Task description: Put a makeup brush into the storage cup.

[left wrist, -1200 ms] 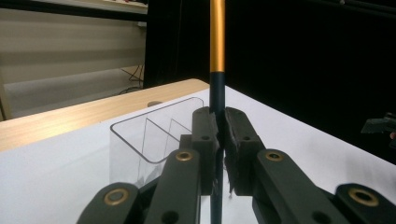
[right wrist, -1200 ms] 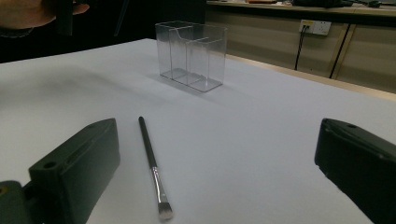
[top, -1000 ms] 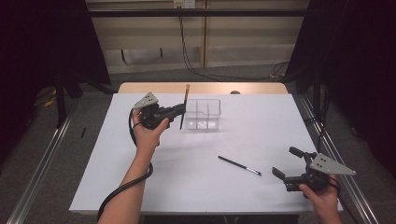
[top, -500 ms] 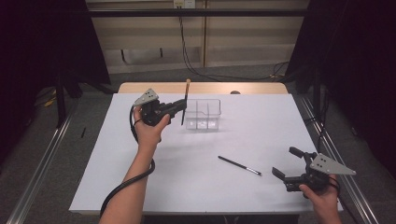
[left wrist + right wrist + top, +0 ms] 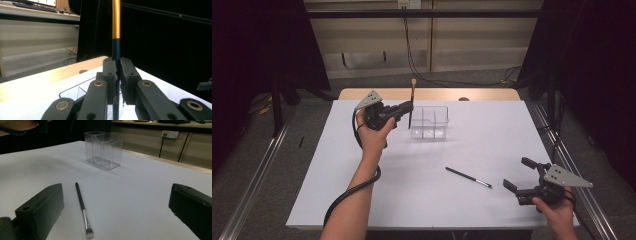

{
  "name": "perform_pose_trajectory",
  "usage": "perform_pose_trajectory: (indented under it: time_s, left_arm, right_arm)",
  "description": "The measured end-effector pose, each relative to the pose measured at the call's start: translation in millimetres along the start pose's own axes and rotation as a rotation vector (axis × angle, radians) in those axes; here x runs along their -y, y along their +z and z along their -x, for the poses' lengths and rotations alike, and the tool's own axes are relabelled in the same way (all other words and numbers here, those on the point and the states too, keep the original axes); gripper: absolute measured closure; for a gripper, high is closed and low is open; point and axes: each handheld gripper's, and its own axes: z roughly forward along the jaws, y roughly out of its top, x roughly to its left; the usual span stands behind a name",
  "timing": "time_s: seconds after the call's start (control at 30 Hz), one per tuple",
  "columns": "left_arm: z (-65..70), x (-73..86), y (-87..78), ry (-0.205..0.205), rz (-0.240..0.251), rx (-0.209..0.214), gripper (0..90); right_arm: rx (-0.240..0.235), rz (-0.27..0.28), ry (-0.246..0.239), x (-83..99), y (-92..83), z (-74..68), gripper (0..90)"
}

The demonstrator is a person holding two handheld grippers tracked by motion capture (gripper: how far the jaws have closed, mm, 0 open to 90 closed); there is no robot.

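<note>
My left gripper (image 5: 408, 109) is shut on an upright brush (image 5: 411, 102) with a dark lower shaft and a gold upper part, held just left of a clear divided plastic organizer (image 5: 429, 122) at the back middle of the white table. In the left gripper view the brush (image 5: 116, 37) rises straight up from between the closed jaws. A second, black brush (image 5: 468, 177) with a silver ferrule lies flat on the table right of centre. My right gripper (image 5: 523, 178) stands open near the front right, apart from that brush (image 5: 82, 207), which points its bristles toward it.
The organizer (image 5: 103, 149) stands empty in the right gripper view. The white table (image 5: 322, 190) has a wooden strip (image 5: 432, 94) along its far edge. Metal rails (image 5: 257, 175) run along both sides on the floor. A black cable (image 5: 349, 192) trails from the left gripper along the forearm.
The left gripper has carried the upright brush a little to the right, closer to the organizer. The right gripper and the black brush have stayed put.
</note>
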Motion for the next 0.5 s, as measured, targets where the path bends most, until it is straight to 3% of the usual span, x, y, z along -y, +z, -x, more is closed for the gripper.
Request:
perform_pose_trajectory:
  time_s: [0.5]
  left_arm:
    - [-2.1, -8.4, 11.9, -0.005, 0.011, 0.005, 83.5]
  right_arm:
    - [0.0, 0.0, 0.001, 0.1, 0.1, 0.2, 0.0]
